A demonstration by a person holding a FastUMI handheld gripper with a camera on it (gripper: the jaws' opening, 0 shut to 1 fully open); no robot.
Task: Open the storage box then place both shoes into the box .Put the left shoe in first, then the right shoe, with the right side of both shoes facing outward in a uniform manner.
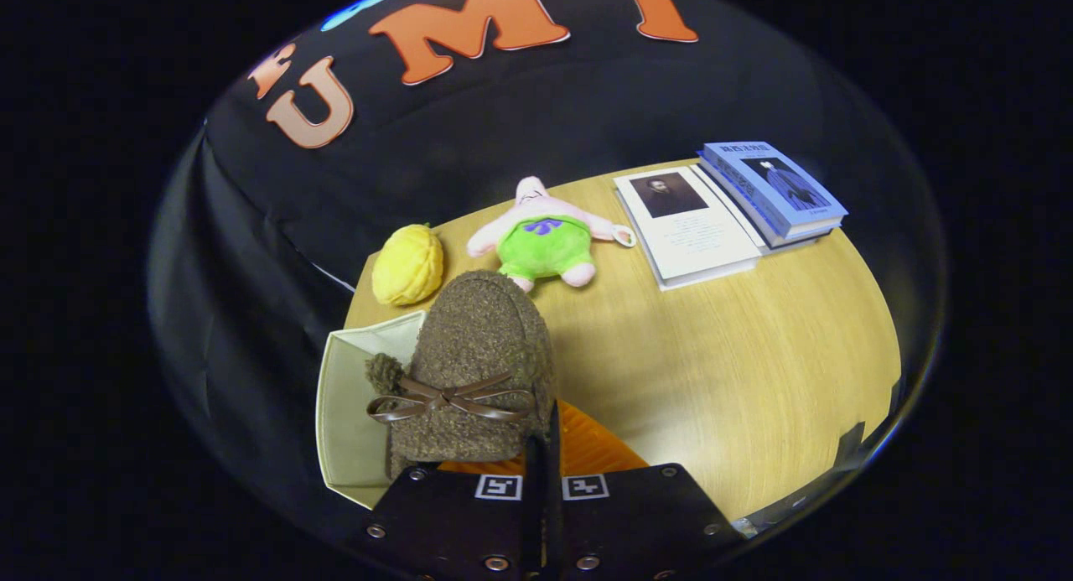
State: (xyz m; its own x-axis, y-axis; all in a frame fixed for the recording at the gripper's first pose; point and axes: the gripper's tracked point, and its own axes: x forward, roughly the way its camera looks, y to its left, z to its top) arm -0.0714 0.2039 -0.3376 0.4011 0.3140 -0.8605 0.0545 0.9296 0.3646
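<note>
A brown fuzzy shoe (pixel 478 355) with a thin brown bow hangs toe-forward just ahead of my fingers, over the open storage box (pixel 348 405) with cream inner walls. My gripper (pixel 541 472) is shut on the shoe's rear edge, with its fingers almost touching. A tuft of the same brown fuzz (pixel 384 371) pokes out at the held shoe's left, inside the box; I cannot tell whether it belongs to the other shoe. An orange ribbed panel (pixel 591 447) of the box lies flat under the shoe, to its right.
On the wooden table (pixel 754 371) beyond the shoe lie a yellow plush ball (pixel 408 265) and a pink-and-green plush star toy (pixel 543 241). A white book (pixel 692 225) and a blue book (pixel 775 191) rest at the far right.
</note>
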